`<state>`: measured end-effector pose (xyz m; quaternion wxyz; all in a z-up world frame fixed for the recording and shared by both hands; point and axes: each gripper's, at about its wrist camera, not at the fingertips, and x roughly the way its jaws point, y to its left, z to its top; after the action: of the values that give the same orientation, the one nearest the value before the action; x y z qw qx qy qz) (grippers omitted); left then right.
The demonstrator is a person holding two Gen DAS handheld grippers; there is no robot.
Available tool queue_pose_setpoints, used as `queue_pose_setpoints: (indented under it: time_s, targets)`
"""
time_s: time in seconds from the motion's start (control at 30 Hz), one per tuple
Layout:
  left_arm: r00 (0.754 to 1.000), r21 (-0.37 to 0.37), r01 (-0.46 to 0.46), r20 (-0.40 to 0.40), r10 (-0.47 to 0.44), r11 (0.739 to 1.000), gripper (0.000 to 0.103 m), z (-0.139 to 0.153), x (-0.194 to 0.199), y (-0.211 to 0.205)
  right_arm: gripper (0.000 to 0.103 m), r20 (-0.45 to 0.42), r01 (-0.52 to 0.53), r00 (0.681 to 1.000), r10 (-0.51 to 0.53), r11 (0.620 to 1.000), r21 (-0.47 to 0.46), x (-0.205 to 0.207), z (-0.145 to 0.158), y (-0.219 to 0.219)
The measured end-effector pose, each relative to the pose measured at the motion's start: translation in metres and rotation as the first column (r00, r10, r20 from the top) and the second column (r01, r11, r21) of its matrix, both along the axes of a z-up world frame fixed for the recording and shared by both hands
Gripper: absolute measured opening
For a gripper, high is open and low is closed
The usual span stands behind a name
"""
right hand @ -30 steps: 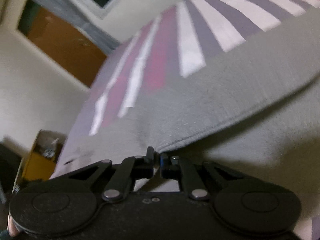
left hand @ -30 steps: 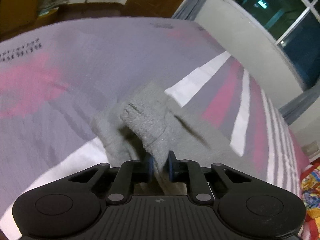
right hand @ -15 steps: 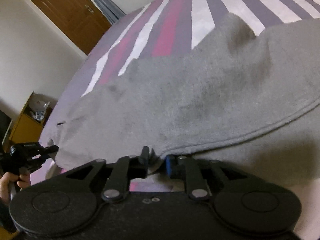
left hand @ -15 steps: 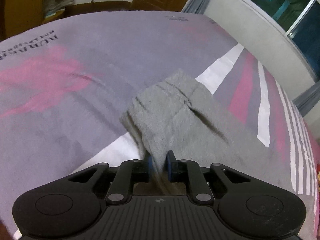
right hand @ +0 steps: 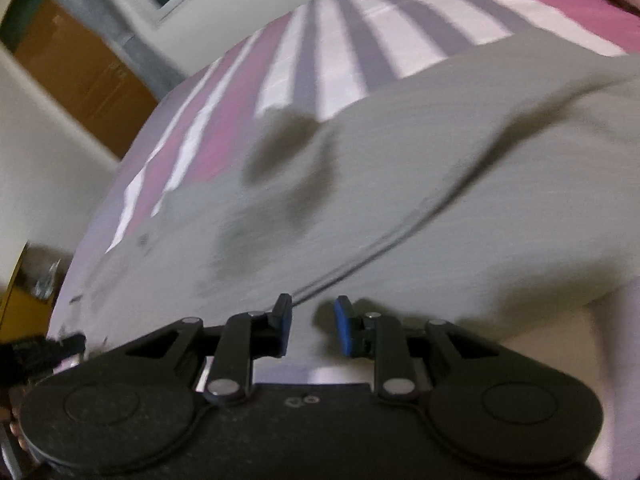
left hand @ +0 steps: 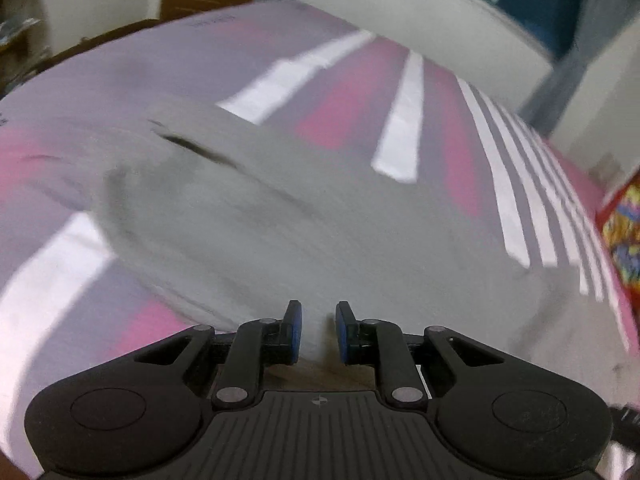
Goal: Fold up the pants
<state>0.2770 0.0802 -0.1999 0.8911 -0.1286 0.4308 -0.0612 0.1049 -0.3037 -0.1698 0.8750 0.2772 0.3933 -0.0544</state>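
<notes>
The grey pants lie spread on the striped bed, folded over on themselves, and fill the middle of both views; they also show in the right wrist view. My left gripper is open and hovers over the near edge of the cloth, holding nothing. My right gripper is open just off a seam edge of the pants, also empty. Both views are blurred by motion.
The bed cover has pink, white and lilac stripes. A colourful cloth lies at the bed's right edge. A wall with a window is behind, and a brown door stands beyond the bed. The other gripper shows at far left.
Both grippers were shut on the pants' edges and have opened and let go. The cloth has dropped flat onto the bed, laid over itself.
</notes>
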Motion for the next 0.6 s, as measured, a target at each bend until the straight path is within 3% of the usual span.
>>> queue_pose_setpoints:
  time_s: [0.17,0.4,0.47,0.5,0.6]
  targets:
    - [1.000,0.067,0.006,-0.030,-0.004,0.998,0.017,-0.025,0.002,-0.022,0.026,0.020,0.105,0.994,-0.105,0.994,0.004,-0.004,-0.005,-0.037]
    - [0.999,0.107,-0.010,-0.045,0.015,0.994,0.017,-0.028,0.006,-0.031,0.035,0.091,0.153,0.984,-0.156,0.987,0.041,0.023,-0.016,-0.068]
    - [0.999,0.116,-0.018,-0.048,0.024,0.993,0.017,-0.030,0.008,-0.033,0.023,0.112,0.141,0.983,-0.146,0.989,0.048,0.026,-0.013,-0.068]
    - [0.999,0.124,-0.018,-0.047,0.024,0.992,0.017,-0.030,0.007,-0.035,0.011,0.122,0.135,0.983,-0.137,0.991,0.021,0.027,-0.011,-0.067]
    - [0.999,0.142,-0.013,-0.045,0.019,0.990,0.017,-0.029,0.005,-0.037,0.006,0.178,0.108,0.978,-0.105,0.994,-0.007,0.020,0.003,-0.061]
